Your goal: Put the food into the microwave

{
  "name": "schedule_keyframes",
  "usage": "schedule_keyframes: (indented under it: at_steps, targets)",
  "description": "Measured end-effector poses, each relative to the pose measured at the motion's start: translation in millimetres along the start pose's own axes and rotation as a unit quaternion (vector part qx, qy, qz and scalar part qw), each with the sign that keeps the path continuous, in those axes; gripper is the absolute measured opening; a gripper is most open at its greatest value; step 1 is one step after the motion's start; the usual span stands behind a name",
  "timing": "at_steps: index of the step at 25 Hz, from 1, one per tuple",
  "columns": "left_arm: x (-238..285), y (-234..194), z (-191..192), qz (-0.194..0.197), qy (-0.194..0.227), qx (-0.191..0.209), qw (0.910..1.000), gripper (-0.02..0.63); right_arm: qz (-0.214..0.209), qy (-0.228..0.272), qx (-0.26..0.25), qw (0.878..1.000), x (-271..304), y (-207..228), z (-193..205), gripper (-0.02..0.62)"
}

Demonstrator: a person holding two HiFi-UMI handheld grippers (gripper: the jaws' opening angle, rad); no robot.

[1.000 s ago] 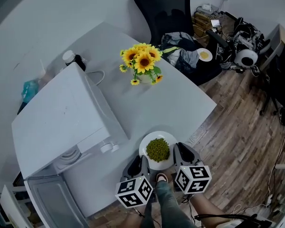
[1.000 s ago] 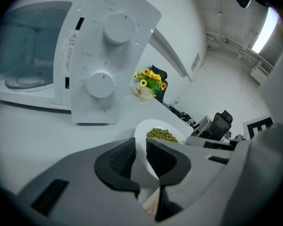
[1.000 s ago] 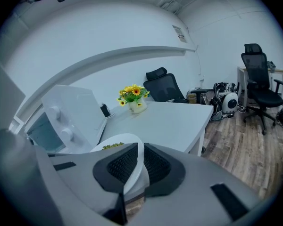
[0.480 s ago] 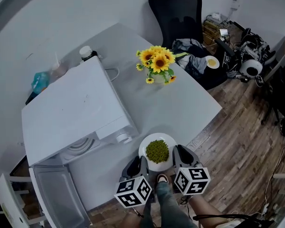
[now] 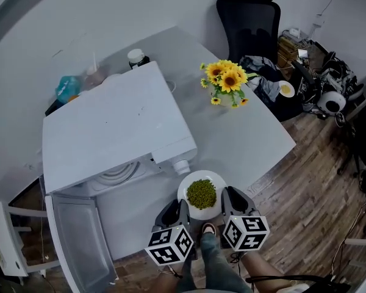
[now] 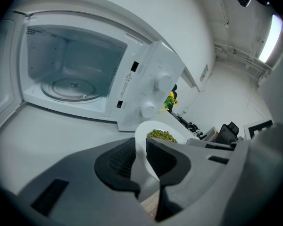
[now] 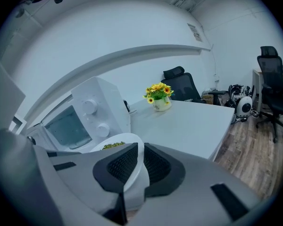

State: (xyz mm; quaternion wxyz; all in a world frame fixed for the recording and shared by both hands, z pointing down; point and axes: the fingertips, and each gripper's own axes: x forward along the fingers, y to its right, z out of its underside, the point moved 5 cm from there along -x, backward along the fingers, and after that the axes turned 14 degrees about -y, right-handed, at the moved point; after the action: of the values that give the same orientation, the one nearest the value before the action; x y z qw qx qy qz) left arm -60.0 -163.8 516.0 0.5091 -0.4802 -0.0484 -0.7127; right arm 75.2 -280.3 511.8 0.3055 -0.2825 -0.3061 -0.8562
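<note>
Seemingly peas (image 5: 202, 193) fill the plate (image 5: 201, 175), rim partly under fingers (image 6: 114, 160).

The left hand-held gripper (image 6: 140, 149) had its jaws closed on the near rim of a white plate (image 6: 142, 134), which carried a heap of green food (image 6: 161, 135). Beyond the plate stood the microwave (image 6: 132, 46) on the pale tabletop (image 6: 56, 135), its cavity open and the glass turntable (image 6: 73, 86) showing inside. Two round knobs (image 6: 162, 81) sat on the microwave's panel, right of the cavity. Yellow sunflowers (image 6: 171, 99) peeked out past the microwave's right edge.
</note>
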Motion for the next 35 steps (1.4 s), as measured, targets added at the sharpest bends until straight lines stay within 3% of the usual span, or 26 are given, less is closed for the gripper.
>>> schedule_keyframes:
  at_steps: [19, 35]
  targets:
    - [-49, -63, 6, -0.035, 0.033, -0.050, 0.9976, 0.072, -0.044, -0.027, -0.055, 0.997, 13, -76, 12, 0.051]
    - [-102, -129, 12, -0.078, 0.079, -0.108, 0.9879, 0.072, -0.101, -0.048, -0.113, 0.987, 35, -160, 23, 0.051]
